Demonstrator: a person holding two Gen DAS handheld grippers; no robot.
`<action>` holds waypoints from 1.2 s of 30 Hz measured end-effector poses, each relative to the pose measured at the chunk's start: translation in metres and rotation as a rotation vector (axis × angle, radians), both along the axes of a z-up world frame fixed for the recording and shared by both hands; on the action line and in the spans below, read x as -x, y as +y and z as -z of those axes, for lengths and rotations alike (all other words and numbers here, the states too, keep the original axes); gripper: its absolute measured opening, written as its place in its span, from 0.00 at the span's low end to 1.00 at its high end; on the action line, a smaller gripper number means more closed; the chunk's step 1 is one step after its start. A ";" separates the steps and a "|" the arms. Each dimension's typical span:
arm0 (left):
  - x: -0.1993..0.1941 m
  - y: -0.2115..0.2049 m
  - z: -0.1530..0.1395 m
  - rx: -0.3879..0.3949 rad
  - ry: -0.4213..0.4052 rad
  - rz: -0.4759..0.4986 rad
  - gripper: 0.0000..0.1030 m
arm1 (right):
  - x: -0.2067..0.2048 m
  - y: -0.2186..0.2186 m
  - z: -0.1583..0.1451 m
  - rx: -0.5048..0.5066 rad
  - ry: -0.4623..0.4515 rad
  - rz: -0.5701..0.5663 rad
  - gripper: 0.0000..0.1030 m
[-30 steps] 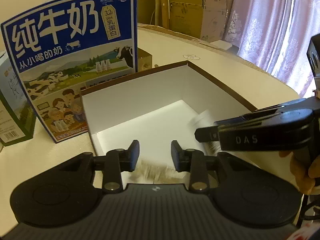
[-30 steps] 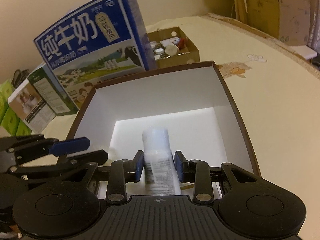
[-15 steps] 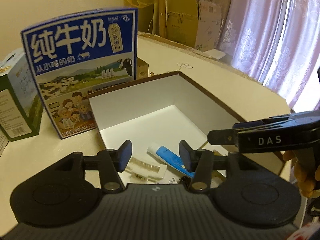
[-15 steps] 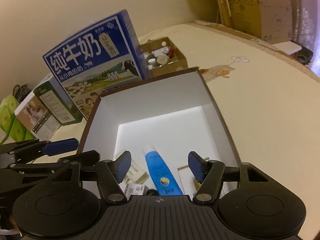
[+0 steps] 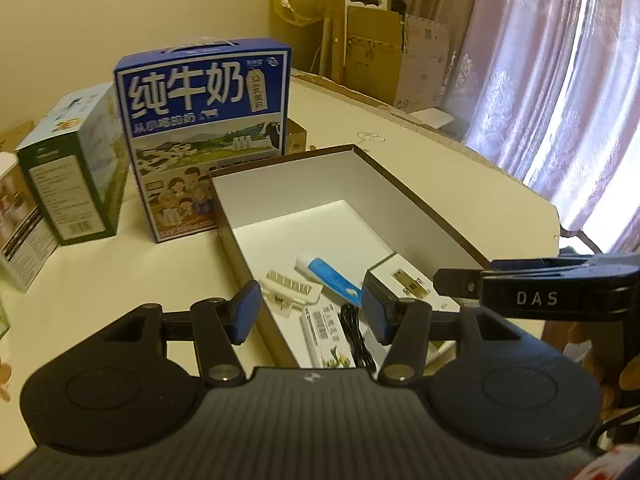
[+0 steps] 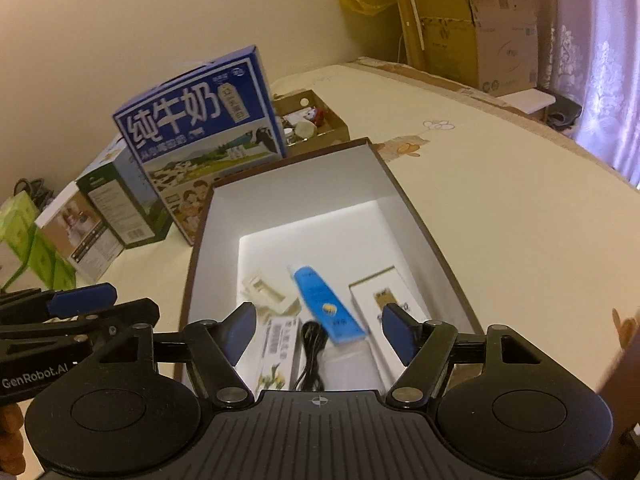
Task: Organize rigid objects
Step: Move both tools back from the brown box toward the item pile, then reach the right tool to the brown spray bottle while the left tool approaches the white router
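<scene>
- The left gripper is above the near end of the open box; its blue pads stand apart with nothing pressed between them, so it is open and empty.
- The right gripper hangs over the same near end. Its jaws are opening, and no item sits in their grasp.
- In the left wrist view the right gripper's black fingers, marked DAS, come in at 3 o'clock.
- Inside the box, on its white floor, all items cluster at the 6 o'clock end in both views.
- The blue tube lies at the centre, its white cap toward 11 o'clock.
- The cream clip-like piece lies at 9 o'clock of the tube.
- The white carton lies at 3 o'clock of the tube, against the box's right wall.
- A small barcoded packet and a black cable lie side by side at 6 o'clock, partly hidden behind the gripper body.
- The blue milk carton stands upright at 11 o'clock of the box, just outside its far left corner.
- A green carton stands at 9 o'clock of the milk carton.
</scene>
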State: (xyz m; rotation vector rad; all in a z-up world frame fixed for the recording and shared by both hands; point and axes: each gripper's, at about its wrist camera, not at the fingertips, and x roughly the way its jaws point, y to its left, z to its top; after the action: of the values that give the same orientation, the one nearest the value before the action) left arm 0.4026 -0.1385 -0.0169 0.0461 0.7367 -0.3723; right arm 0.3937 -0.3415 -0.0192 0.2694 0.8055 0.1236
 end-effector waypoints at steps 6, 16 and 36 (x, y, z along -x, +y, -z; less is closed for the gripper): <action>0.046 0.020 -0.016 0.025 -0.002 -0.049 0.49 | 0.037 0.016 -0.012 -0.006 -0.019 -0.027 0.65; 0.131 0.066 -0.024 -0.001 0.000 -0.176 0.49 | 0.096 0.073 -0.013 -0.027 -0.033 -0.175 0.65; 0.262 0.152 -0.005 0.022 0.006 -0.491 0.50 | 0.148 0.171 0.007 -0.026 -0.002 -0.435 0.65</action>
State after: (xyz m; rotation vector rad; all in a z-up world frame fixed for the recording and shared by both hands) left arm 0.1405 0.0137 -0.0119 -0.1554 0.7234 0.0877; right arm 0.2460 -0.1703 -0.0257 0.1152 0.8517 0.5429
